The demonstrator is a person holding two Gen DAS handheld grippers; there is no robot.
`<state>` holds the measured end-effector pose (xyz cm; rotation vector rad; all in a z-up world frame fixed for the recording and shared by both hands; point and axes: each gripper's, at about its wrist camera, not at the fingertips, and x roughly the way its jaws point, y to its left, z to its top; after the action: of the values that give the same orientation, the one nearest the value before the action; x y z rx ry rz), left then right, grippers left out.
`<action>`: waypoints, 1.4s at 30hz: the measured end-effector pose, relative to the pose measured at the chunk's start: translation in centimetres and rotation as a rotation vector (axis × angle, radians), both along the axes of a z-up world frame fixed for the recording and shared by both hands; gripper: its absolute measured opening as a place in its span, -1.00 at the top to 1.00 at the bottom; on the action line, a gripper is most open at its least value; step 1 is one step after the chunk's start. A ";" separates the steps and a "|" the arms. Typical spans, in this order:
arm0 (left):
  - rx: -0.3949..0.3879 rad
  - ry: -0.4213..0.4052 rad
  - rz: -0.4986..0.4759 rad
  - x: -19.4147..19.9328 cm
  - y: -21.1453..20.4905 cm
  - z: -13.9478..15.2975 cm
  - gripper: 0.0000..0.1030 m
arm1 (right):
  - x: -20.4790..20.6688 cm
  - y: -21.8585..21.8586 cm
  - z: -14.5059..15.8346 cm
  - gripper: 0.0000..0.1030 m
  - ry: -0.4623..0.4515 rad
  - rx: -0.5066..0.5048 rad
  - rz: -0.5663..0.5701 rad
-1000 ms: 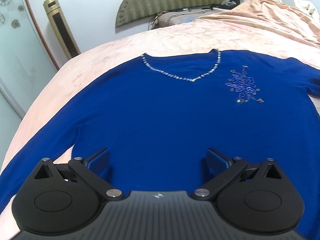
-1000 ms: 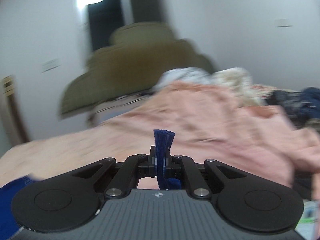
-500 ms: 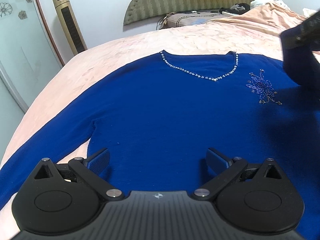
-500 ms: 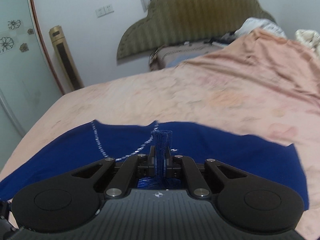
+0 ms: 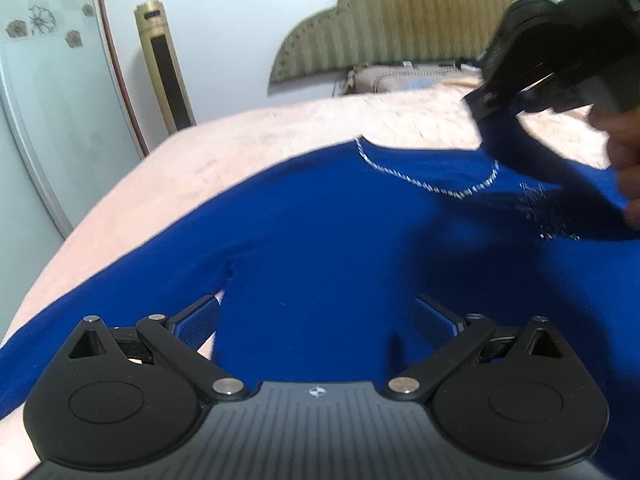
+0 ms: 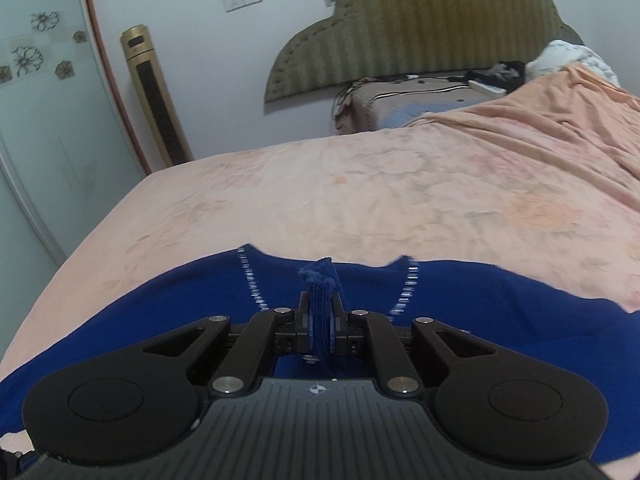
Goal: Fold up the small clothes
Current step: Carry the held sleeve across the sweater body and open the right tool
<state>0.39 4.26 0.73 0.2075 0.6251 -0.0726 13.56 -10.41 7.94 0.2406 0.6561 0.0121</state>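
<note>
The right gripper (image 6: 319,322) is gripping the blue sweater's (image 5: 320,240) sleeve cuff (image 6: 320,280) in closed jaws over the neckline, while the left gripper (image 5: 318,320) is hovering with jaws wide open at the near hem.

Blue sweater (image 5: 320,240) flat on bed (image 5: 240,148); left gripper (image 5: 318,320) jaws apart.

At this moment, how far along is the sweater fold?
Done: the blue sweater lies spread flat, front up, on the bed. In hand: the right gripper pinches a sleeve cuff over the neckline. Left: the left gripper is open, the other sleeve unfolded.
</note>
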 end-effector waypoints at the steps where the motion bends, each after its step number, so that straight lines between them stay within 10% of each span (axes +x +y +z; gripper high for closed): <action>1: -0.001 -0.016 0.005 -0.1 0.2 0.0 -1.00 | 0.3 0.7 -0.2 0.74 -0.001 0.000 0.009; 35: 0.026 0.131 0.148 1.0 4.5 -1.0 -1.00 | 5.7 12.7 -5.6 0.74 0.097 0.083 0.213; 42: 0.014 0.138 0.159 1.0 4.9 -1.0 -1.00 | 4.6 9.3 -4.4 -0.08 0.075 0.342 0.269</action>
<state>1.36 9.16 -0.30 0.1665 0.7782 0.0707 18.14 -1.08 3.51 0.4826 0.7561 0.3772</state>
